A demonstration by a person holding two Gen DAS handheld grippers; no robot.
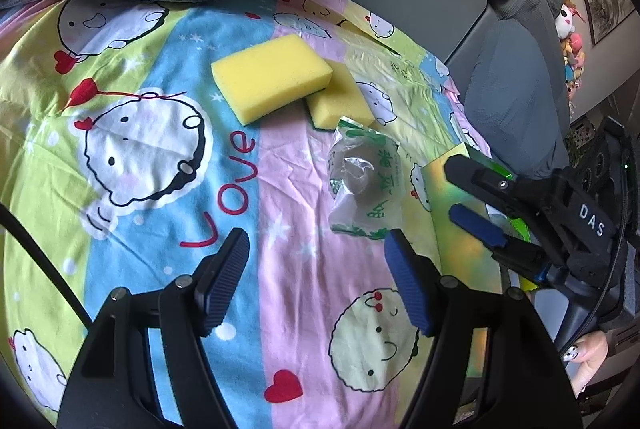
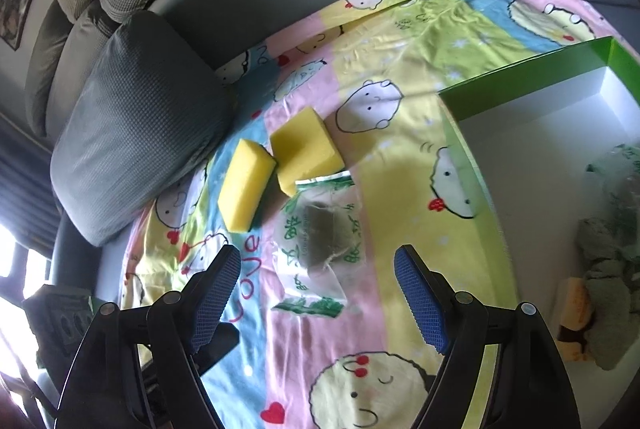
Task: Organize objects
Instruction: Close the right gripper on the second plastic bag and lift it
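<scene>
Left wrist view: a clear plastic packet (image 1: 364, 185) printed with green characters lies flat on the cartoon-print sheet (image 1: 160, 133), just ahead of the left gripper (image 1: 316, 281). That gripper's blue-padded jaws stand wide apart over the sheet with nothing between them; the packet sits beyond the right-hand pad, not touching it. Behind the packet, two yellow sponges (image 1: 272, 77) rest together, the larger one overlapping the smaller, whose near corner meets the packet's far edge. To the right, the right gripper (image 1: 466, 187) reaches in over the green box (image 1: 456, 229), its jaws parted and empty; a fingertip with a painted nail (image 1: 588, 349) shows low at the right.

In the right wrist view the right gripper (image 2: 318, 299) likewise gapes wide and holds nothing, with the packet (image 2: 320, 241) on the sheet ahead of its jaws. The green box (image 2: 532, 69) lies open to the right, with a white floor and some soft items inside. A grey cushion (image 2: 140, 133) sits left of the sponges (image 2: 248, 185).
</scene>
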